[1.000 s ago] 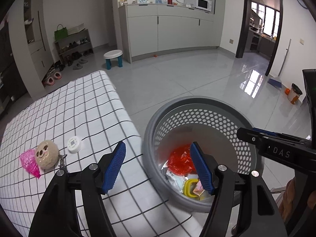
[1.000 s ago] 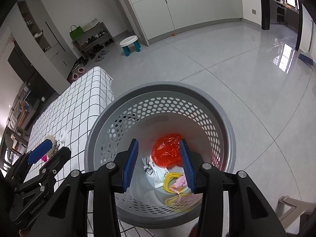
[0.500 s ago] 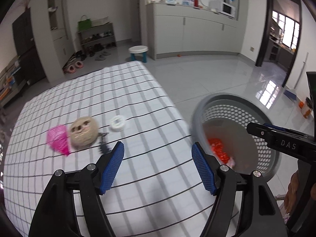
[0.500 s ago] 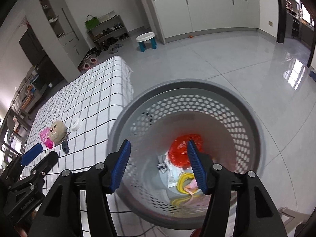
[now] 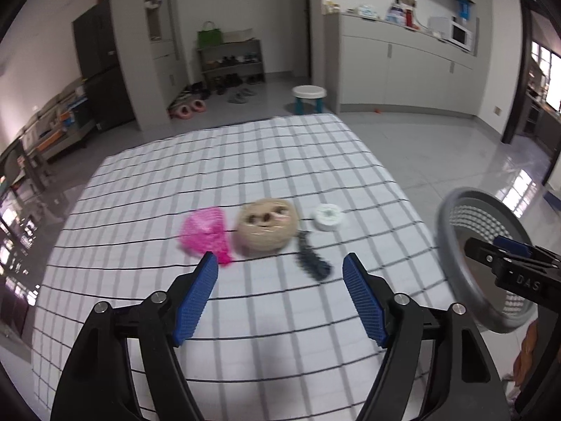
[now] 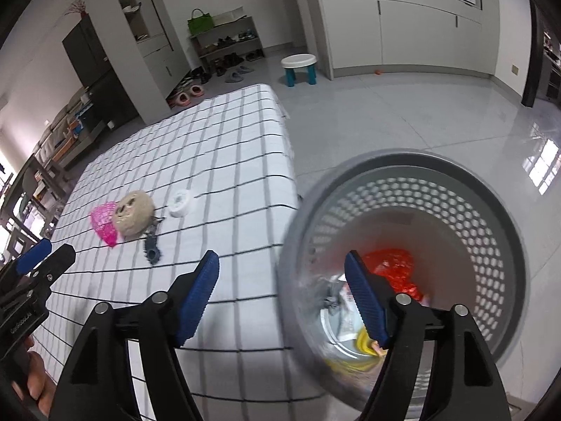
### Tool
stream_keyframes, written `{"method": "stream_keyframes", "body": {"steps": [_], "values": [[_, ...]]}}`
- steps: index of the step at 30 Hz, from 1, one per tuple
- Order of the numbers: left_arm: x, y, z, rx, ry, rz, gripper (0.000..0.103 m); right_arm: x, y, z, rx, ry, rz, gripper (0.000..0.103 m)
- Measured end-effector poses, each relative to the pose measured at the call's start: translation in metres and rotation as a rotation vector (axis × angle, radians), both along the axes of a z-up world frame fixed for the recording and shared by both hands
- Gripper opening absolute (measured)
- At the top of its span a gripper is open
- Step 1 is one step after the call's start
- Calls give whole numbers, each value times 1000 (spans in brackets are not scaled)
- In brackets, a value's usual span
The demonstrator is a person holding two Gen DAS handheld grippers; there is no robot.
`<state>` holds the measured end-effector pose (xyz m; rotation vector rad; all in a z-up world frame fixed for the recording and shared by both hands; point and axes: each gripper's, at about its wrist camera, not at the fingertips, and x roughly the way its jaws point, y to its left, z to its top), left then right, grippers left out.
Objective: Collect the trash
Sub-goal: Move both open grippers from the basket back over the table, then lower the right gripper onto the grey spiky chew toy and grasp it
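Note:
A grey perforated basket (image 6: pixel 508 231) stands off the table's right edge and holds red plastic (image 6: pixel 392 270) and other scraps; its rim also shows in the left wrist view (image 5: pixel 452 245). On the checked tablecloth (image 5: pixel 245 161) lie a pink mesh wrapper (image 5: pixel 205 233), a beige plush face (image 5: pixel 266 226), a dark comb-like piece (image 5: pixel 312 259) and a white round lid (image 5: pixel 329 215). My left gripper (image 5: pixel 280 298) is open and empty, above the cloth just short of these items. My right gripper (image 6: pixel 282 298) is open and empty, straddling the basket's left rim.
The table's right edge drops to a glossy tiled floor (image 6: pixel 403 112). A small white stool (image 5: pixel 308 96) stands beyond the table's far end. A shoe rack (image 5: pixel 231 65) and grey cabinets (image 5: pixel 403 73) line the back walls.
Both grippers have swung left, away from over the basket toward the table. The left gripper now faces the items on the cloth. The right gripper has opened wider.

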<state>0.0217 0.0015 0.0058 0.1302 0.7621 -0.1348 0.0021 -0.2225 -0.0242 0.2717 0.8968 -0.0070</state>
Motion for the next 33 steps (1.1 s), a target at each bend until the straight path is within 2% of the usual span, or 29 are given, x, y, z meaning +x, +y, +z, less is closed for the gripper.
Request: {"method": "stream_keyframes", "body": {"steps": [7, 16, 20, 27, 33], "values": [[15, 43, -2, -28, -1, 116, 75, 16, 45, -5, -77, -3, 73, 78], [36, 90, -20, -27, 34, 228, 76, 38, 75, -15, -91, 26, 125, 78], [44, 104, -28, -17, 55, 260, 76, 53, 90, -17, -108, 30, 145, 78], [52, 117, -38, 4, 72, 310, 76, 82, 127, -32, -192, 89, 259, 79], [62, 122, -48, -25, 119, 320, 76, 95, 140, -48, -194, 135, 288, 81]]}}
